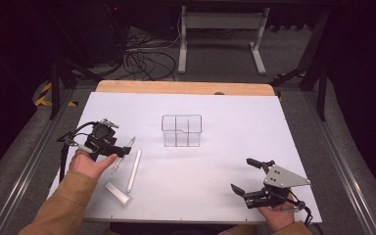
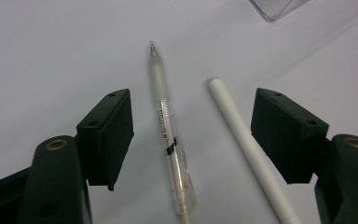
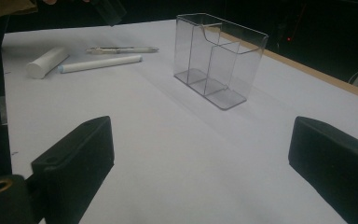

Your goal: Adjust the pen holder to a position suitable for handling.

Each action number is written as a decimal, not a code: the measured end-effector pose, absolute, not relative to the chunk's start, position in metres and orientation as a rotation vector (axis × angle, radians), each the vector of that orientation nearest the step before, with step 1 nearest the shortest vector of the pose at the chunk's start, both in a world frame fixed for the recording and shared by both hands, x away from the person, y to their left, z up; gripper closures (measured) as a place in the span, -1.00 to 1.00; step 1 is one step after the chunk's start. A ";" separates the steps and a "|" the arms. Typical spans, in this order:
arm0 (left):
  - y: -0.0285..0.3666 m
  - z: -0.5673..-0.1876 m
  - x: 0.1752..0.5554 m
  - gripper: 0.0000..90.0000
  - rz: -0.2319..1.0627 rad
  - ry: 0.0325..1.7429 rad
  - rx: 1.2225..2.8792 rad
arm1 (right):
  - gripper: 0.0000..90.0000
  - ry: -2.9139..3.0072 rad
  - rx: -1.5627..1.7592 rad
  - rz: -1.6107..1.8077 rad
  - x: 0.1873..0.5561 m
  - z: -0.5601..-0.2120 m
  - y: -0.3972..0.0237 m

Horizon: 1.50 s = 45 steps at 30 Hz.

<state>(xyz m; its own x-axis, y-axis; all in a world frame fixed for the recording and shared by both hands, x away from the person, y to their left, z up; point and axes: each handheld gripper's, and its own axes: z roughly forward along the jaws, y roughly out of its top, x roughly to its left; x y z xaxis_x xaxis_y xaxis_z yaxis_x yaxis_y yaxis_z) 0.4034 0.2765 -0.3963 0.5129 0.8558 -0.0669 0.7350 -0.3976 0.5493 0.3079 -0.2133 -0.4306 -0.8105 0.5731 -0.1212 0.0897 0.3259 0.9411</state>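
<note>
A clear mechanical pen and a longer white pen lie side by side on the white table. Both lie between the jaws of my left gripper, which is open, its pads touching neither. From above, the left gripper sits low over the clear pen, with the white pen just to its right. A short white cylinder lies nearer the front edge. My right gripper rests open at the front right, with bare table between its jaws.
A clear plastic organizer with several compartments stands upright at the table's middle, seen also as the organizer ahead of the right gripper. The white table sheet ends at a wooden strip at the back.
</note>
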 end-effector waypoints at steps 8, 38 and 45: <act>0.277 -0.402 0.417 -0.25 0.226 1.361 2.251 | -0.84 2.171 0.586 1.491 0.307 -0.431 -0.213; 0.263 -0.427 0.441 0.30 0.292 1.417 2.367 | -0.84 2.176 0.584 1.490 0.308 -0.431 -0.213; 0.259 -0.430 0.445 0.46 0.280 1.464 2.377 | -0.84 2.177 0.583 1.490 0.308 -0.431 -0.213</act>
<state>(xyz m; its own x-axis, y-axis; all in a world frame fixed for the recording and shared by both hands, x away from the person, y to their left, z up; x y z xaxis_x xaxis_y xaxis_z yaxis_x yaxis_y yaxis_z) 0.4447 0.2594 -0.4304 0.4513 0.8924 -0.0076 0.8268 -0.4148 0.3800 0.3081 -0.2126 -0.4315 -0.8162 0.5660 -0.1160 0.0968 0.3318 0.9384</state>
